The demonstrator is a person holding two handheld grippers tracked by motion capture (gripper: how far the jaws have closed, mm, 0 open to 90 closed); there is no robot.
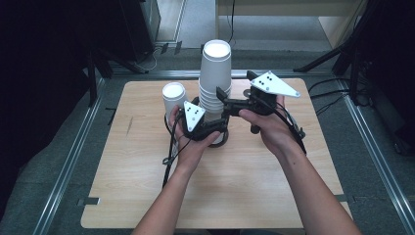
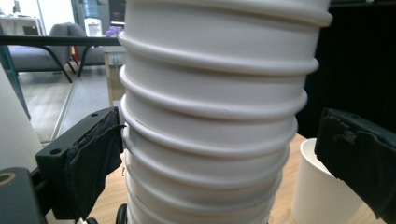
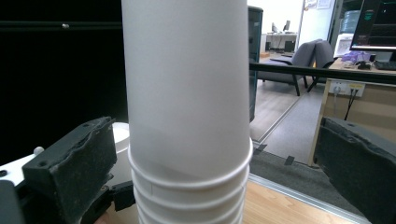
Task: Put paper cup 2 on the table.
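The left gripper [image 1: 211, 128] stands wide open around the base of the stack of upside-down white paper cups [image 1: 213, 81] at the wooden table's [image 1: 147, 196] middle, one padded jaw seemingly grazing its ribbed rims. The right gripper [image 1: 222, 98] straddles the smooth top cup, jaws wide apart, gripping nothing. A single cup [image 1: 174, 99] stands just left.

probably an office lab: swivel chairs [image 3: 310, 58], monitor [image 3: 373, 23], framed test table [image 1: 147, 196].

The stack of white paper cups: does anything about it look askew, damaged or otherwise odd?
The stack of white paper cups stands upside down, bases up, and its rims sit unevenly, some slightly slanted, so the cups are not nested squarely. No dents or spills are visible. A single upturned cup stands beside it. Both grippers straddle the stack, jaws apart.
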